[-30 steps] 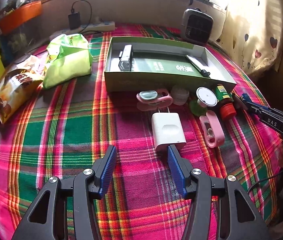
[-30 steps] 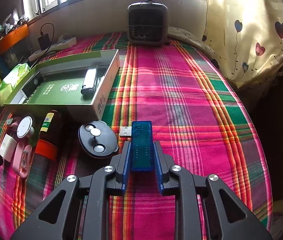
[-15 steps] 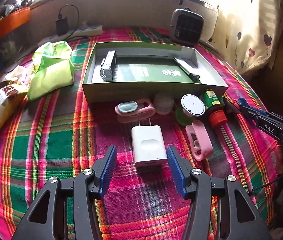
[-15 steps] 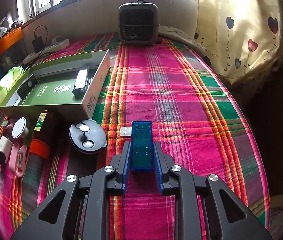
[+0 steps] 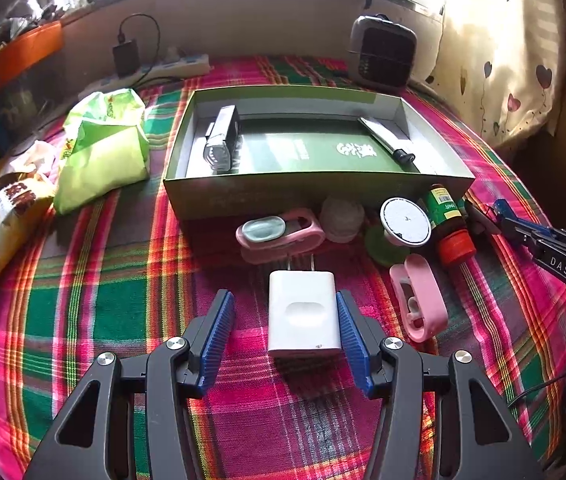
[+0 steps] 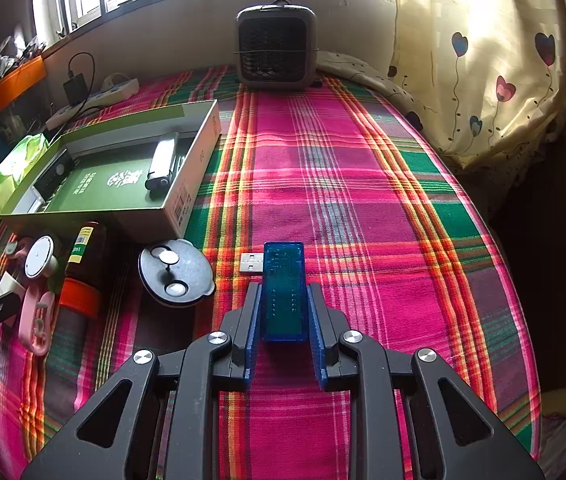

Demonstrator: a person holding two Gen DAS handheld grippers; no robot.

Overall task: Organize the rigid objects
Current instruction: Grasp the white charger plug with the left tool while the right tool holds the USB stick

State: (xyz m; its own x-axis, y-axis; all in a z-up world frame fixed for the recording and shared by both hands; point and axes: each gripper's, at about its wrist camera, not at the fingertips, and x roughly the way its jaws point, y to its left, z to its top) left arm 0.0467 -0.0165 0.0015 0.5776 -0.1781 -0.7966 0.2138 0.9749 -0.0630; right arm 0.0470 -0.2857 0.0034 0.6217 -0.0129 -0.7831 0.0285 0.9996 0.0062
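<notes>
Plaid cloth (image 5: 123, 300) in pink, green and orange covers the work surface below a barred window; heart-print curtain (image 6: 503, 80) at 2 o'clock, small grey fan heater (image 6: 276, 46) at 12. Green box (image 5: 315, 196), open-topped, at 12 o'clock in the left view, holding a stapler-like item and a dark-handled tool, though neither is clear enough to name firmly. Left gripper (image 5: 285, 330): jaws spread, straddling the white charger (image 5: 303, 318), right pad apparently touching, left pad apart. Advice: centre the jaws, close squarely on the flat sides, lift clear of the pink case (image 5: 419, 300) at 3 o'clock. Right gripper (image 6: 284, 322): clamped on the blue USB stick (image 6: 284, 292), plug pointing to 9 o'clock.
</notes>
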